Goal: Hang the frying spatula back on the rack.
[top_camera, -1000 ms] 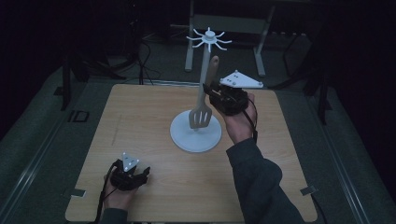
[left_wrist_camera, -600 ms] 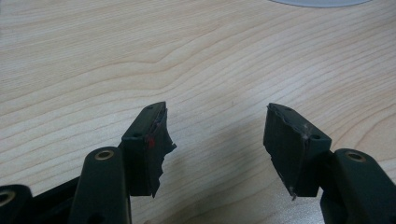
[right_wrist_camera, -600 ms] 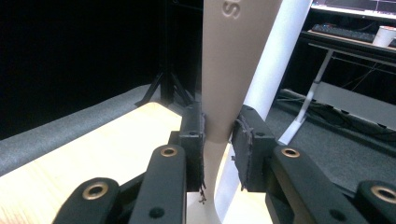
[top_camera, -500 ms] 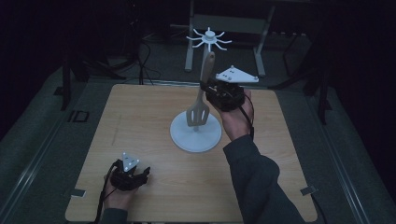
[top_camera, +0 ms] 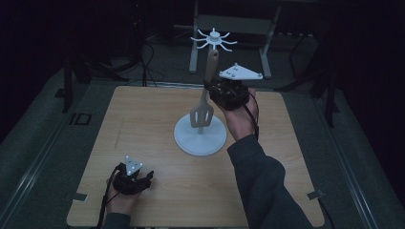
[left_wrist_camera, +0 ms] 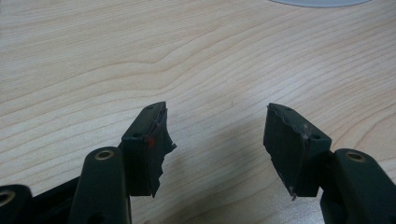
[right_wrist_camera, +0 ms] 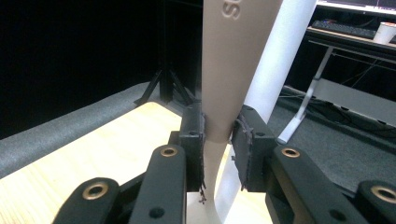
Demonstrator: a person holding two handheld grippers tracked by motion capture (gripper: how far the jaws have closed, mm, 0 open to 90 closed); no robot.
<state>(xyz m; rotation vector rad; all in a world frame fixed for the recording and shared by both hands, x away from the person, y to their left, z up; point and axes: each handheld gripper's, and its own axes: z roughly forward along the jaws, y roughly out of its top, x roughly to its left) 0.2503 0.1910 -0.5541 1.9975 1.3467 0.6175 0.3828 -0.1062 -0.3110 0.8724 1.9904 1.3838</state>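
Right tool (right_wrist_camera: 218, 142) clamps slotted spatula (top_camera: 202, 110) beside white stand (top_camera: 200, 138)

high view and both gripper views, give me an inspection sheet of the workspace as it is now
surface: light wooden table top, bare wood around the stand.
job's things: slotted spatula held upright beside the post of the white hook stand, handle tip near the hooks at the top.
clutter: nothing seen.
grippers: right tool shut on the spatula's handle; left tool open, nothing between its jaws, low over the near left of the table.
cables: a dark cable trails from the left tool toward the near edge; more cables on the floor behind the table.
surroundings: dark room, grey floor mat, desk legs behind.
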